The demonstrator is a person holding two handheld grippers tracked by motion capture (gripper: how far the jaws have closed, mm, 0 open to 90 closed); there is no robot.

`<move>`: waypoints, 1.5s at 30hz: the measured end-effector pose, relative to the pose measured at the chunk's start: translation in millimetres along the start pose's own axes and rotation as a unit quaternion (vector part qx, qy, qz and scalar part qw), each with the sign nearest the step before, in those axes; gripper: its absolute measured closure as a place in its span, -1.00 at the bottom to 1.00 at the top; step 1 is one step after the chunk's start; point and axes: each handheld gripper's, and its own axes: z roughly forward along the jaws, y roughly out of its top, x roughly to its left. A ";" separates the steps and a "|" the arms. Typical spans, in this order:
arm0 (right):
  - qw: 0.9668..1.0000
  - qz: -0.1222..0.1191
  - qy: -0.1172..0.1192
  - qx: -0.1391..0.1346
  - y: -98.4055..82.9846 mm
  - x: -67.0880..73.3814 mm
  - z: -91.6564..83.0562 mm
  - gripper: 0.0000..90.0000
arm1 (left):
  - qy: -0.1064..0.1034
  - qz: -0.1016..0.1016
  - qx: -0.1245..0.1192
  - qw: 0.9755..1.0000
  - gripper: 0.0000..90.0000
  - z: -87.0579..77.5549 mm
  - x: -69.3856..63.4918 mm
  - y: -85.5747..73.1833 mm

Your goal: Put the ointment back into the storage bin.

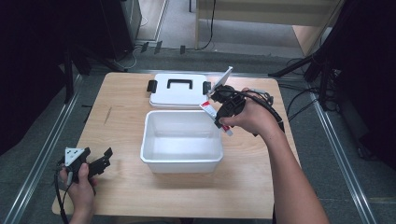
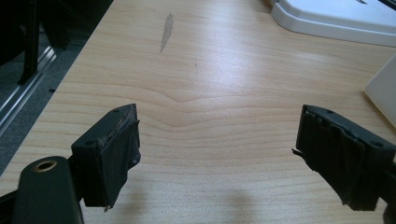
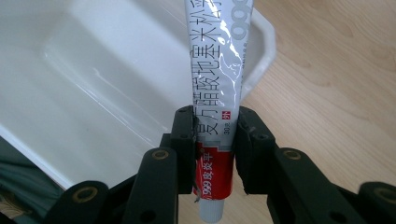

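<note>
At about eight o'clock on the counter [image 1: 126,186], the left gripper [image 1: 100,161] rests low near the near-left corner, its jaws spread wide with nothing between them; in the left gripper view only bare wood lies ahead. It looks parked there to stay out of the way, and the counter around it is free out to the left edge.

At the centre sits the open white bin [image 1: 181,163], empty, its mouth up and ready to receive. Just behind it, at twelve o'clock, lies its lid [image 1: 179,95] with a black handle and two black latches, set flat and seemingly just clear of the bin's far rim, though the gap is hard to judge from above.

At about two o'clock the right gripper [image 1: 220,119] hangs over the bin's far-right corner, its jaws clamped on a tube of ointment [image 3: 219,70] near the cap end, the crimped tail pointing away. In the right gripper view the tube crosses the bin's rim, partly over the inside, partly over wood. Held by its stiffer end, it should drop cleanly once moved inward. A strip of free counter runs along the bin's right.
</note>
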 end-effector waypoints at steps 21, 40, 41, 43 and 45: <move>0.981 -0.190 0.022 -0.035 11.2 24.2 18.9 0.59 | 0.000 -0.003 0.000 1.000 -0.68 0.6 0.2 0.1; 0.989 -0.145 0.025 -0.010 16.8 23.9 55.0 0.61 | -0.001 -0.004 0.004 1.000 -0.68 0.7 0.8 0.4; 0.989 -0.148 0.026 -0.008 16.5 24.4 57.0 0.61 | -0.001 -0.004 0.004 1.000 -0.68 0.7 0.8 0.4; 0.988 -0.151 0.027 -0.005 15.6 24.9 60.9 0.61 | -0.001 -0.005 0.004 1.000 -0.68 0.7 0.8 0.4; 0.988 -0.153 0.029 -0.005 14.5 24.2 64.9 0.61 | -0.001 -0.004 0.004 1.000 -0.68 0.7 0.9 0.4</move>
